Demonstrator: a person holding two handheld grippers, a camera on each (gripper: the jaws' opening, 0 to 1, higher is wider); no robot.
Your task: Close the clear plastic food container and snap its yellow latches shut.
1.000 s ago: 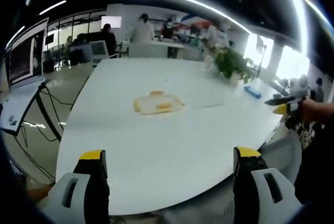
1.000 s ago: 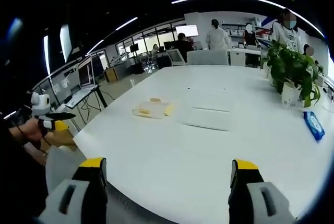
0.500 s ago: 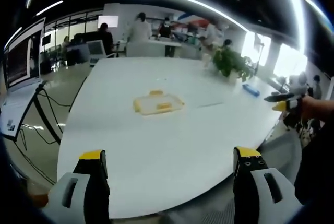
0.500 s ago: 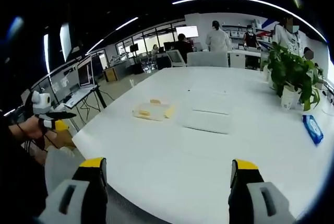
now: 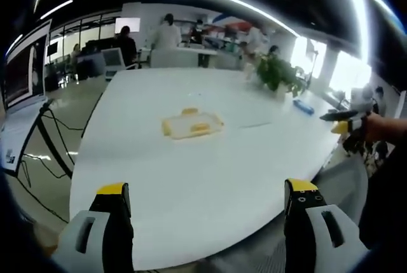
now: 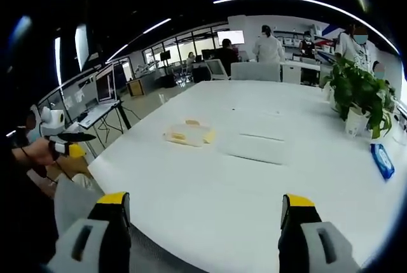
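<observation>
Out on the white counter (image 5: 191, 177), well ahead of both your claws, lies the clear plastic food container (image 5: 192, 125) with its yellow latches (image 5: 200, 128); it sits flat toward the middle of the counter, apart from everything else. In the left gripper view your left claw (image 5: 207, 191) hangs just short of the counter's near edge with its jaws spread wide and nothing between them, and the container lies straight ahead, slightly left of the gap's centre line. Your right claw (image 5: 343, 122) shows at that view's right edge, held in your hand off the counter's side.

In the right gripper view your right claw (image 6: 203, 200) is likewise wide open and empty, short of the counter edge (image 6: 210, 222). From here the container (image 6: 189, 135) lies ahead and to the left, with its separate clear lid (image 6: 254, 146) flat on the counter just to its right. A potted plant (image 6: 358, 95) and a blue pack (image 6: 381, 160) stand far to the right. Your left claw (image 6: 71, 139) shows at this view's left edge.
</observation>
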